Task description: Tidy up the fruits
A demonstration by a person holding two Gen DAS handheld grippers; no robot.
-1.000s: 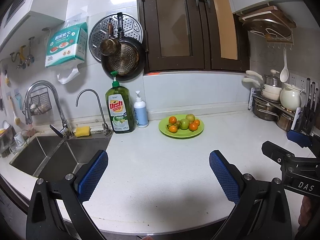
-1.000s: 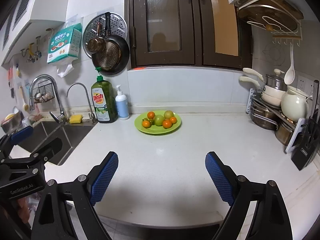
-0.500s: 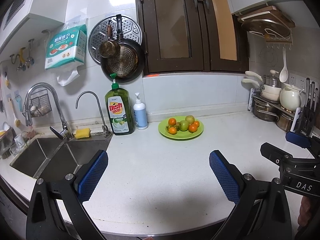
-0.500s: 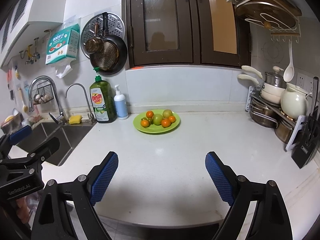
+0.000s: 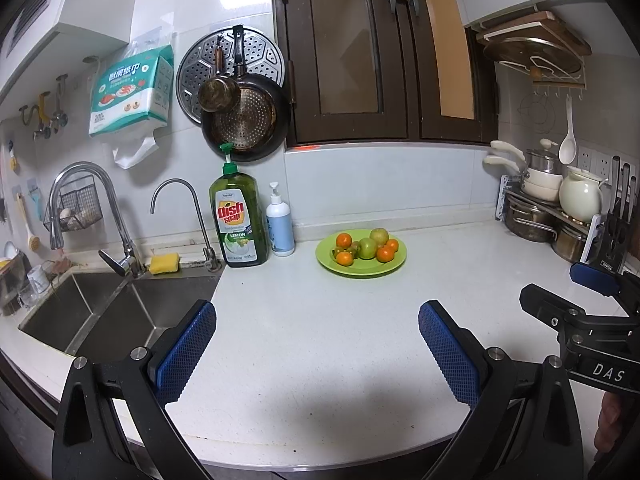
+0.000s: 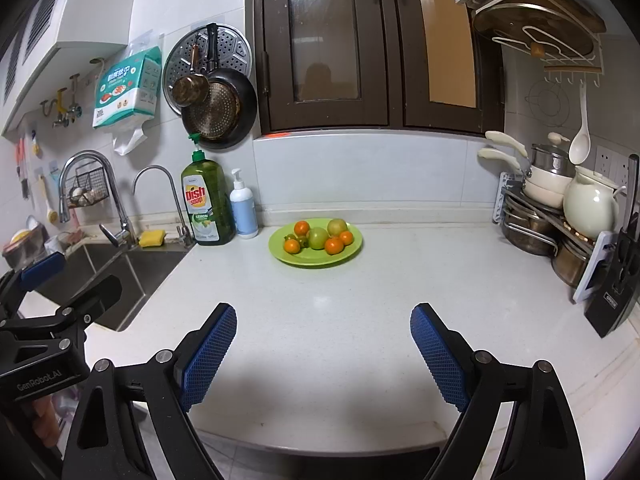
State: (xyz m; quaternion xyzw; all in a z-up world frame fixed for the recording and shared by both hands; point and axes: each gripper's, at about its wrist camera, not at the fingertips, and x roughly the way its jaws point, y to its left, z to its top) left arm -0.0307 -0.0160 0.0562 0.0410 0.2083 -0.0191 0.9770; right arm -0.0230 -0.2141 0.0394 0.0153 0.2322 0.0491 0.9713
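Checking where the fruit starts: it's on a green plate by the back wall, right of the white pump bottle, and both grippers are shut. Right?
Not quite: both grippers are open, left gripper and right gripper, as each wrist view shows. The rest holds.

A white speckled tabletop (image 6: 352, 320) runs along a wall of pale glossy tiles (image 6: 360, 172) that catch a ceiling light. Dark brown window frames (image 6: 332, 44) with glass panes stand above it. At the left a steel double sink (image 5: 100, 312) sits under two curved taps (image 5: 176, 208). A perforated steamer tray and pans (image 5: 240, 92) hang on the wall beside a pack of kitchen paper (image 5: 128, 88). At the right a rack (image 6: 540, 232) carries pots, under a wall-mounted shelf (image 6: 536, 28).
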